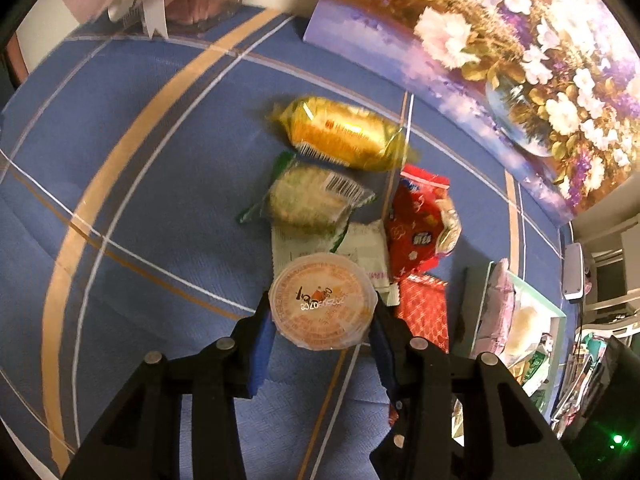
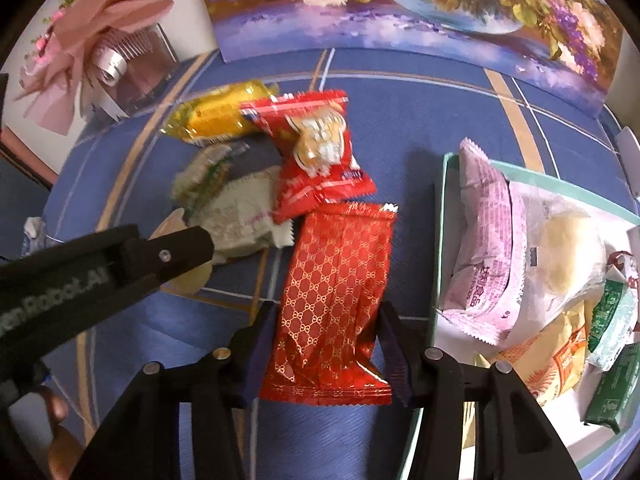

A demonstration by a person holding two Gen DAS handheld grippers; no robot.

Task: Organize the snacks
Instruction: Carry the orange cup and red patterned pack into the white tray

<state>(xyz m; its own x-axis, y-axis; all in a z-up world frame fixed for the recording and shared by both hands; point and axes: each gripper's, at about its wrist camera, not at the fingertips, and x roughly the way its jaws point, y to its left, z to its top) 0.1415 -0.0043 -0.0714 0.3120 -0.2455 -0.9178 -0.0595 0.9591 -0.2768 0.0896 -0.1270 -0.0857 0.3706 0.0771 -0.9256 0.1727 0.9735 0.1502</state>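
Observation:
In the left wrist view my left gripper (image 1: pixel 322 310) is shut on a round jelly cup (image 1: pixel 322 300) with an orange lid, held above the blue cloth. The right wrist view shows my right gripper (image 2: pixel 326 314) shut on a red packet with a gold pattern (image 2: pixel 336 272), which runs lengthwise between the pads. Beyond lie a yellow packet (image 1: pixel 344 134), a green-wrapped cake (image 1: pixel 304 200), a white packet (image 1: pixel 368 252) and a red picture packet (image 2: pixel 316 152). The left gripper's black finger (image 2: pixel 180 248) reaches in from the left.
A pale green tray (image 2: pixel 440 240) at the right holds a pink packet (image 2: pixel 488 248), a clear bag with a pale bun (image 2: pixel 560 248) and several other snacks. A flower painting (image 2: pixel 400 8) leans at the back, a pink bouquet (image 2: pixel 88 40) at back left.

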